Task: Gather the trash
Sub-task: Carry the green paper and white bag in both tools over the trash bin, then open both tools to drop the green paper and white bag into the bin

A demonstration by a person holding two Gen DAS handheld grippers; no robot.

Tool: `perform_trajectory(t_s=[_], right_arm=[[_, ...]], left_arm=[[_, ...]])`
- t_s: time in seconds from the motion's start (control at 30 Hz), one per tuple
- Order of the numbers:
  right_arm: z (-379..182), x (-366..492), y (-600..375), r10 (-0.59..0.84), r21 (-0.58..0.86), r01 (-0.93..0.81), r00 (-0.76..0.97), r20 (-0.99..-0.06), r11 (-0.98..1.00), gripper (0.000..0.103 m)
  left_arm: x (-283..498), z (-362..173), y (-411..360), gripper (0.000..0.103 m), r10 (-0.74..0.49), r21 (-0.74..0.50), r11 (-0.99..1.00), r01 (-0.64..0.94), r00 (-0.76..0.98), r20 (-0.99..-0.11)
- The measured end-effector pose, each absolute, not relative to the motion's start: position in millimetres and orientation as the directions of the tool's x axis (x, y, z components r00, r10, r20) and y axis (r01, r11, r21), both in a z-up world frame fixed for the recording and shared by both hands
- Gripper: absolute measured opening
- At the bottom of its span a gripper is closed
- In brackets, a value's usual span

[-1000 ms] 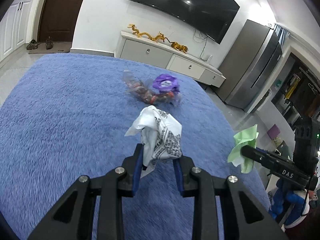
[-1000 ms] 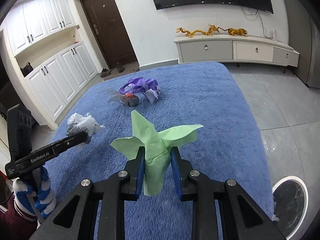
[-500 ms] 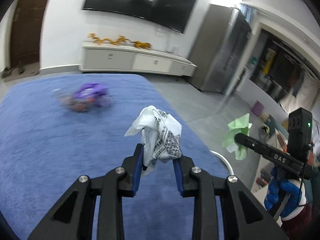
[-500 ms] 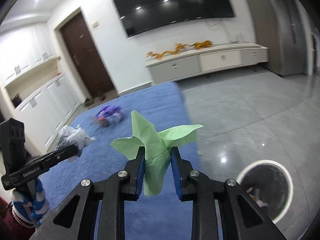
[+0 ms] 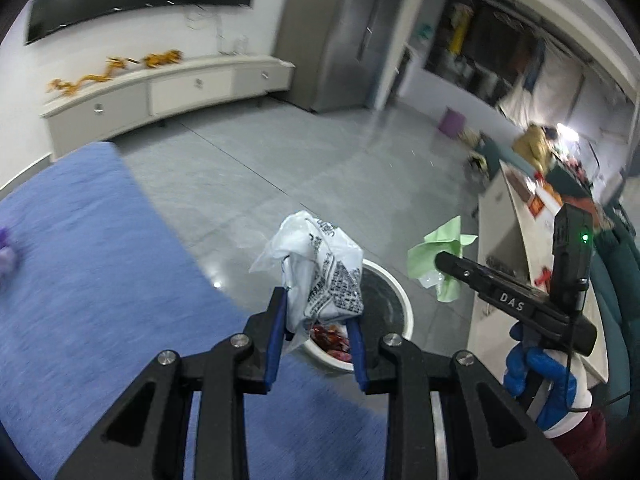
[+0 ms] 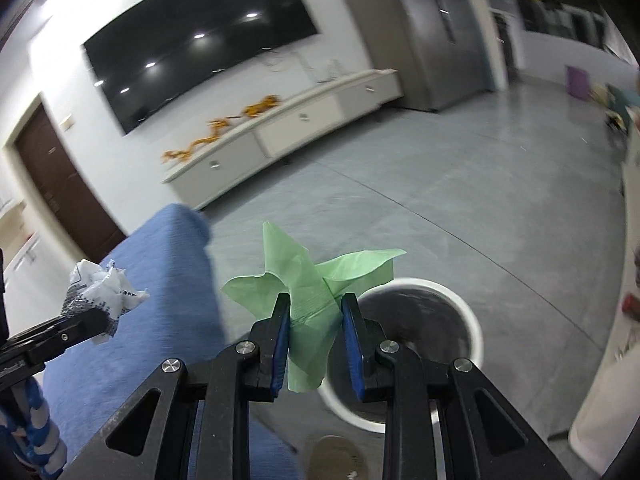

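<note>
My left gripper (image 5: 318,312) is shut on a crumpled white wrapper with black print (image 5: 320,272) and holds it in front of a round white trash bin (image 5: 396,292) on the grey floor; red wrappers lie inside the bin. My right gripper (image 6: 316,312) is shut on a crumpled green plastic sheet (image 6: 312,280), just left of the same bin (image 6: 468,312). In the left wrist view the right gripper (image 5: 444,260) shows with the green sheet (image 5: 440,256). In the right wrist view the left gripper (image 6: 100,320) shows with the white wrapper (image 6: 100,288).
A blue carpet (image 5: 88,264) covers the floor to the left, with purple trash (image 5: 6,256) at its edge. A white TV cabinet (image 6: 280,136) stands by the far wall. A white counter (image 5: 516,232) with clutter rises close to the bin's right.
Both grippers swung right, off the carpet and over to the trash bin, each still holding its piece. The purple trash pile slid to the left edge of the left wrist view.
</note>
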State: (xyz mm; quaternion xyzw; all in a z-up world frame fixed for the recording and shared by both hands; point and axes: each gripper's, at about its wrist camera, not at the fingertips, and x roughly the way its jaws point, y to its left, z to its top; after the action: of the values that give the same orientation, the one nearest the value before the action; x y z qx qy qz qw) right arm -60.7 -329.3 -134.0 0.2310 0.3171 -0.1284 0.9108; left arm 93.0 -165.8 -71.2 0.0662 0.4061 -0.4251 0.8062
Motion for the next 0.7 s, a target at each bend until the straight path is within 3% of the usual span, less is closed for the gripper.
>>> perform_trajectory(t_s=[0.37, 0.43, 0.53, 0.6, 0.7], right_arm=[[-194.8, -52.5, -385.5, -0.092, 0.383, 0.499, 0.694, -0.714, 0.777, 0.026], [-202.7, -51.8, -390.5, -0.093, 0.382, 0.508, 0.685, -0.723, 0.772, 0.026], [-213.6, -47.1, -395.0, -0.093, 0.368, 0.52, 0.663, -0.742, 0.771, 0.031], [-218.3, -44.1, -397.9, -0.103, 0.357, 0.533, 0.652, -0.751, 0.767, 0.048], [-222.2, -43.1, -401.9, -0.108, 0.354, 0.545, 0.643, -0.758, 0.76, 0.049]], left_arm=[[125.5, -117.1, -278.1, 0.031, -0.616, -0.303, 0.566, 0.767, 0.149, -0.774], [129.2, -123.1, -287.9, 0.038, -0.626, -0.33, 0.562, 0.759, 0.129, -0.769], [139.0, -128.9, -301.1, 0.062, -0.649, -0.383, 0.558, 0.736, 0.099, -0.755], [143.4, -132.1, -309.3, 0.065, -0.661, -0.413, 0.553, 0.724, 0.08, -0.746], [146.6, -133.0, -314.2, 0.065, -0.658, -0.419, 0.554, 0.719, 0.07, -0.75]])
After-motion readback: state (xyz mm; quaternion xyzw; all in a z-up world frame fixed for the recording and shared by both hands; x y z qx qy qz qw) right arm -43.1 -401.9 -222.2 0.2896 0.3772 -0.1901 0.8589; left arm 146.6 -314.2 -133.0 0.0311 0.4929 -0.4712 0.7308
